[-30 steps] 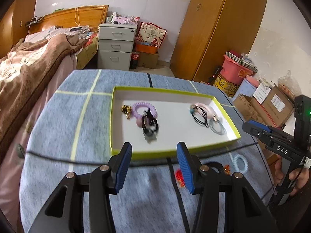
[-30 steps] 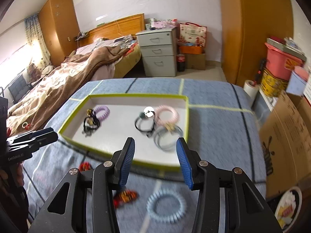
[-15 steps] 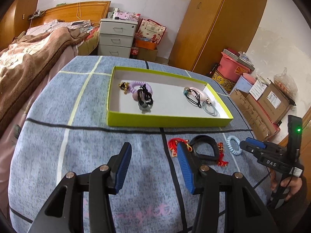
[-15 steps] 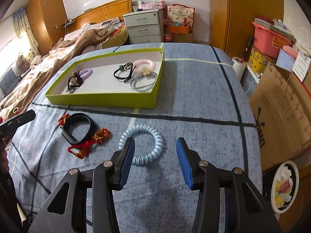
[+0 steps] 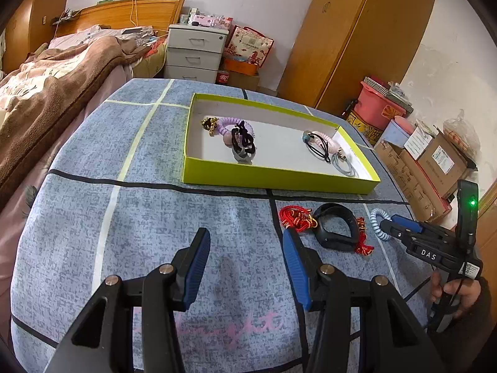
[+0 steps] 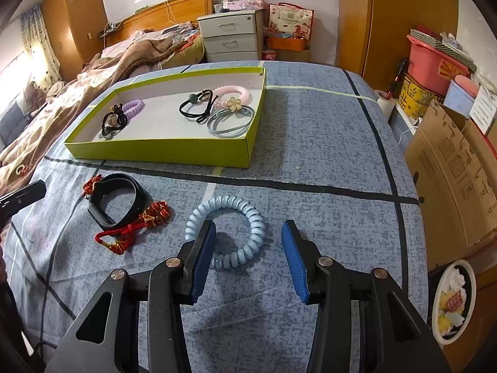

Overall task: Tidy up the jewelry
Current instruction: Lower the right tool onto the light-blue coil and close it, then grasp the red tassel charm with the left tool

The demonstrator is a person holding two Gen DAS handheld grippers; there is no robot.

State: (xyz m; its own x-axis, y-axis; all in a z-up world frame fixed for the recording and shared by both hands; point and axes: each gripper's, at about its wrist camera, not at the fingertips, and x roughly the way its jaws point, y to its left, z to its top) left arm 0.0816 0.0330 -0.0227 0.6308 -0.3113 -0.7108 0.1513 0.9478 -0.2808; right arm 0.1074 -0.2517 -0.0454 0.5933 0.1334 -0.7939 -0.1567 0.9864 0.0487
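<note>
A lime-green tray [image 6: 161, 150] [image 5: 273, 178] holds several hair ties. On the blue cloth in front of it lie a light blue coil hair tie [image 6: 230, 233] [image 5: 377, 222], a black band [image 6: 116, 200] [image 5: 337, 227] and a red cord bracelet [image 6: 130, 230] [image 5: 295, 216]. My right gripper [image 6: 248, 248] [image 5: 400, 223] is open and empty, low over the coil tie, which lies partly between the fingertips. My left gripper [image 5: 247, 258] is open and empty, above bare cloth left of the red cord.
The blue checked tablecloth [image 5: 124, 186] covers the table. A bed [image 5: 46, 77] lies to the left, drawers [image 5: 192, 52] and a wardrobe [image 5: 357, 40] behind. Cardboard boxes [image 6: 450, 168] and a pink bin [image 6: 435, 59] stand to the right.
Both grippers have pulled back from the tray toward the near side. The right gripper has come down close over the blue coil tie. Both stay open.
</note>
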